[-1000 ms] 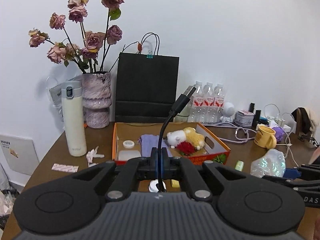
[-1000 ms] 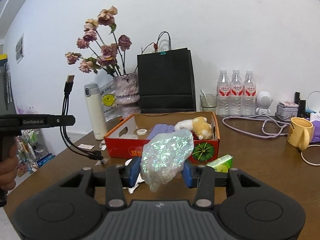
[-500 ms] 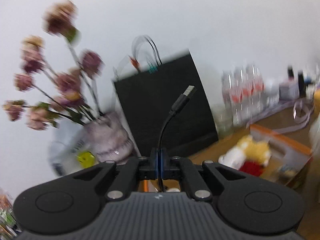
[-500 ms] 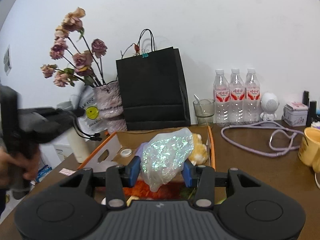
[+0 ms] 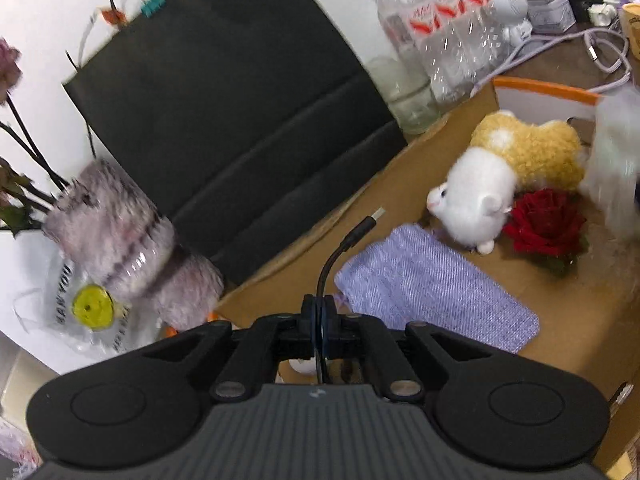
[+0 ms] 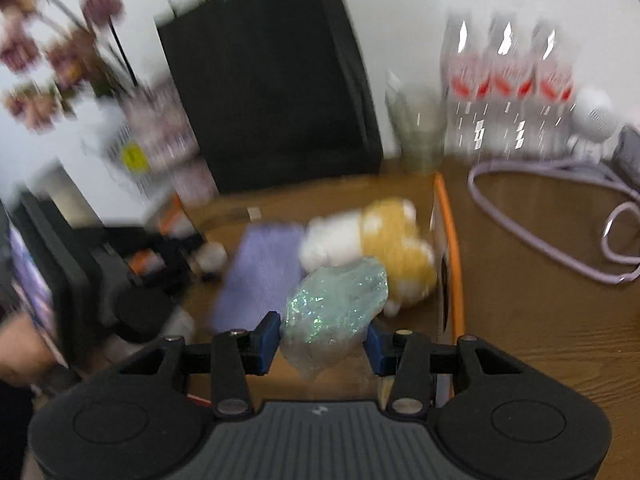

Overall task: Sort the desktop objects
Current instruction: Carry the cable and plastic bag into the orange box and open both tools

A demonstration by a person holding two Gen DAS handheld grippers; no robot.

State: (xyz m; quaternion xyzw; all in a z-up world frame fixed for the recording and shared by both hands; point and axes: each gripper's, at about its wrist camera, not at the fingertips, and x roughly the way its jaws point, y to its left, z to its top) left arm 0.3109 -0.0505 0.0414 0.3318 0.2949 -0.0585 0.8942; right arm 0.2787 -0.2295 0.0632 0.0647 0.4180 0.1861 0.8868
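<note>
My left gripper (image 5: 321,322) has its fingers clamped on a black USB cable (image 5: 347,242), held above the orange-rimmed cardboard box (image 5: 544,89). My right gripper (image 6: 322,342) fingers grip an iridescent crumpled bag (image 6: 334,304) over the same box, just beside the plush toy (image 6: 394,246) and purple pouch (image 6: 262,270).

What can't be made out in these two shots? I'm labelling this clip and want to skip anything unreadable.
- Bottle labels: right wrist view, smeared by motion blur, unreadable.
- Flowers: right wrist view, blurred; mostly cut off by the left edge in the left wrist view.
- Cable: left wrist view, its lower length is hidden behind the left gripper.
- Bag's bottom: right wrist view, hidden behind the right gripper.
- Box's near corner: covered by the gripper body.
</note>
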